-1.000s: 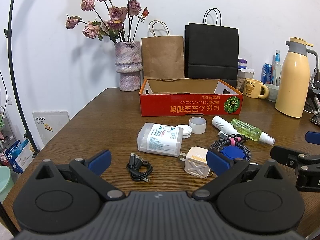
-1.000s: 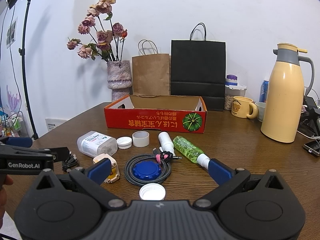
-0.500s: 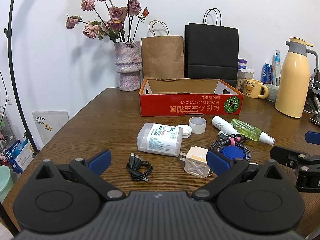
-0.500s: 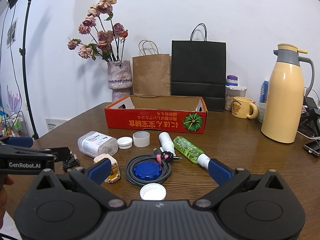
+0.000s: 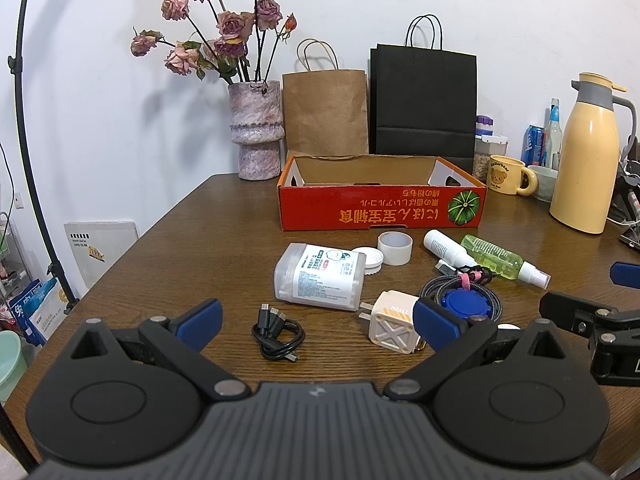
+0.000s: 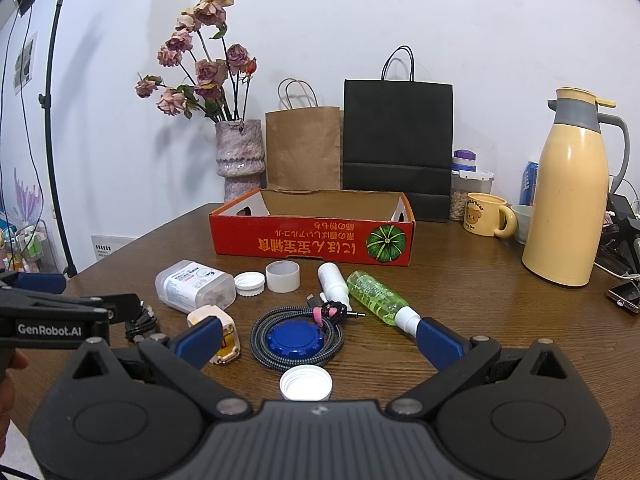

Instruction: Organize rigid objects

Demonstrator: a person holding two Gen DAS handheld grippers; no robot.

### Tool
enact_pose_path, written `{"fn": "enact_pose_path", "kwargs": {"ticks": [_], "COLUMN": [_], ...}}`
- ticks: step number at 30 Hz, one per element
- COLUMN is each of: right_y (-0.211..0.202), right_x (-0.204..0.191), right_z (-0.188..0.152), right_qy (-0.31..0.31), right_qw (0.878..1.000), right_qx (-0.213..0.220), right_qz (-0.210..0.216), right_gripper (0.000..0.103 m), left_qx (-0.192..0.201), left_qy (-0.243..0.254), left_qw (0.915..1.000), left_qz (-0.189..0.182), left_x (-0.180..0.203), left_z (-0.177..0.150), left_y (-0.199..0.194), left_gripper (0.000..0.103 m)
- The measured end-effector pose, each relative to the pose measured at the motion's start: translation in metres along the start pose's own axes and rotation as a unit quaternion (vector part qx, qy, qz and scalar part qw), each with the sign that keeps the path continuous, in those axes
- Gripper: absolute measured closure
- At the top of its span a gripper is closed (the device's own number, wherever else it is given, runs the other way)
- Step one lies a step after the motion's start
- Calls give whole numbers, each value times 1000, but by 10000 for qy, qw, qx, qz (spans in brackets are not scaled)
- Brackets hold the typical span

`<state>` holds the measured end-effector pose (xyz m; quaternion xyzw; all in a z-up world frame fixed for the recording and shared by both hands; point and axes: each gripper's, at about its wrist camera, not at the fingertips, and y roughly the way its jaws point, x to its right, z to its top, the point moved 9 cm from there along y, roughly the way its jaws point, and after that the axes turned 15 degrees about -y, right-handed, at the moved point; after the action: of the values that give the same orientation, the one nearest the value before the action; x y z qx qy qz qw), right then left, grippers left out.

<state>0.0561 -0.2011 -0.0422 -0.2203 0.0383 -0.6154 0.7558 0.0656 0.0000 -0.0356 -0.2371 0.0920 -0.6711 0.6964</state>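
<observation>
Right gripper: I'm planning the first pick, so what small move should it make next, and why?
Probably ease the right gripper forward and down over the blue lid inside the coiled cable. Its jaws stand open and empty, the lid lies just ahead, and the red box looks empty.

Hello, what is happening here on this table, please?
A person holds two grippers over a wooden table, apparently about to tidy small things. Both the left gripper and the right gripper are open and hold nothing. A plastic jar, charger, bottles, caps and cables lie loose in front of the red box. Nothing shows inside it from here.
</observation>
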Motion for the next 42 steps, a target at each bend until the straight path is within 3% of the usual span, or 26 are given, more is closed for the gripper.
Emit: {"fn": "enact_pose_path", "kwargs": {"ticks": [23,33,42], "right_y": [44,69,77], "right_x": [-9,-14,-17], "right_z": [-33,-49,-53], "right_qy": [-48,-43,-114], "right_qw": [9970,9937,9925], "right_qx": [-735,-1057,-1107], "right_qz": [215,374,513], "right_gripper": [0,13,34], "left_qx": [-529,-657,-719], "left_qy": [-72,-119,-92], "left_qw": [9985,9976,9973], "left_qz": [117,172,148], "left_x": [-15,-20,-17], "left_z": [-24,-28,-30], "left_y": [32,44,49], "left_gripper": [0,0,0]}}
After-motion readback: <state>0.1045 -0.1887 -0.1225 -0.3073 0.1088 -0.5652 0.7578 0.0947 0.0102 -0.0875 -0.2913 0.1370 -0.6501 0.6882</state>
